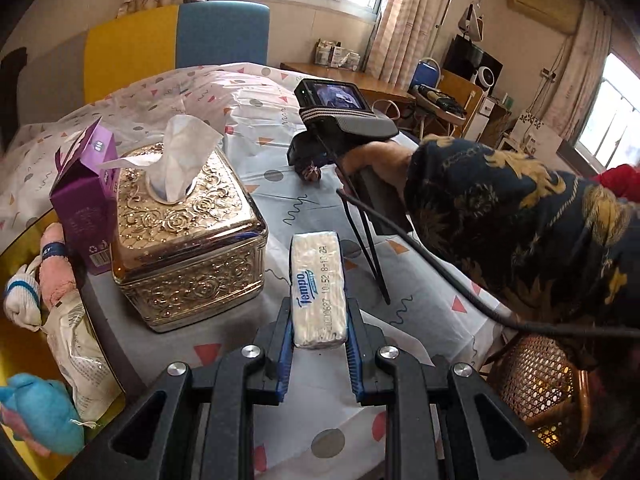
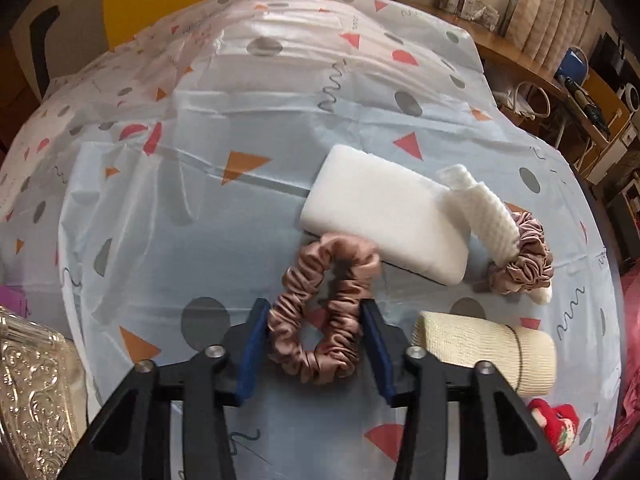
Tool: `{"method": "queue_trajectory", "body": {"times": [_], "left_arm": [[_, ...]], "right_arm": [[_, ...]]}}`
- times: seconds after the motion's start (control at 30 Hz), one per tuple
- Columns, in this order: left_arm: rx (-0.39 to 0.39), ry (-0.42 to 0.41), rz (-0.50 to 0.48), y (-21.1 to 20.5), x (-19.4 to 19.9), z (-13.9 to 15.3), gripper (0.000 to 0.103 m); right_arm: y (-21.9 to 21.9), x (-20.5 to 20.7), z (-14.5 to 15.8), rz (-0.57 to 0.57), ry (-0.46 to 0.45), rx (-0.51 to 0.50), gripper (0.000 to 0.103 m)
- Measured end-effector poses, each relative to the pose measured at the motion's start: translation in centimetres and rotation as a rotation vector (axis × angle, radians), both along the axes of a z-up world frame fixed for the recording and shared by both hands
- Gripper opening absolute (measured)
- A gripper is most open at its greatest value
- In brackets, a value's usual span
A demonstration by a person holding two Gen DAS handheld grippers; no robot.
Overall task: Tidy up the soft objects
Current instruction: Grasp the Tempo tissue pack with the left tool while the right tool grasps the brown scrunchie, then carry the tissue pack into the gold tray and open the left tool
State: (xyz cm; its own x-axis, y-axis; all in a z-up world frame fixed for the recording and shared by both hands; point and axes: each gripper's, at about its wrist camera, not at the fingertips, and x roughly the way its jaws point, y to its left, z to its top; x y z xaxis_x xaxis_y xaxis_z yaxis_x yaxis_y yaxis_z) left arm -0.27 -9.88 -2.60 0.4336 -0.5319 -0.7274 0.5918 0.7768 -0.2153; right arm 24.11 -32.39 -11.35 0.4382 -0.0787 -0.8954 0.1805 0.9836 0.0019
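My left gripper (image 1: 320, 308) is shut on a white Tempo tissue pack (image 1: 318, 280), held lengthwise between the blue pads above the patterned tablecloth (image 1: 256, 168). In the right wrist view my right gripper (image 2: 315, 306) points down at the table, and its pads press on both sides of a pink-brown satin scrunchie (image 2: 296, 292) that lies on the cloth. The left wrist view shows the right gripper (image 1: 310, 172) farther back, held by a hand in a dark patterned sleeve (image 1: 520, 220).
Near the scrunchie lie a white foam block (image 2: 380, 216), a white knitted roll (image 2: 480, 208), a second scrunchie (image 2: 524, 264) and a cream bandage roll (image 2: 480, 348). A gold tissue box (image 1: 184, 232), a purple carton (image 1: 84, 200) and a blue plush (image 1: 40, 412) stand left. A wicker chair (image 1: 536, 392) is at right.
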Motion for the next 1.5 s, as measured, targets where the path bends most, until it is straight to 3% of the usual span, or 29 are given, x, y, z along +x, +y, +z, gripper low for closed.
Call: {"method": "queue_trajectory", "body": {"times": [0.07,0.27,0.53,0.7,0.87,1.0,1.13,1.33,1.5], "left_arm": [[-0.008,-0.007,0.002,0.3,0.0,0.3,0.023],[-0.035,-0.01,0.026,1.2,-0.1,0.8,0.023],[-0.099,-0.013,0.033,1.3,1.1,3.2,0.023],[-0.143,-0.025,0.063,-0.8,5.9,6.4,0.023],[-0.161,-0.056,0.212,-0.7,12.7,8.8,0.023],[-0.147,-0.124,0.362,4.9,14.6,10.1,0.023],[-0.084,-0.138,0.513,13.4,14.5,8.9,0.023],[-0.058,-0.002,0.759,27.0,12.1,3.0,0.023],[-0.104,0.126,0.898,33.6,10.1,-2.2,0.023]], "right_arm": [[0.5,-0.7,0.1,0.035,0.006,0.017,0.016],[3.8,-4.8,-0.2,0.213,0.037,0.052,0.016],[4.0,-11.2,-0.2,0.253,0.079,0.052,0.017],[3.3,-13.1,-0.4,0.231,0.014,0.054,0.017],[4.0,-14.3,-0.5,0.251,-0.018,0.028,0.017],[4.4,-15.2,-0.2,0.266,-0.052,0.029,0.017],[4.7,-15.0,-0.1,0.277,-0.054,0.009,0.018],[5.2,-14.6,-0.1,0.3,-0.06,-0.044,0.018],[5.2,-14.7,-0.1,0.3,-0.071,-0.044,0.018]]}}
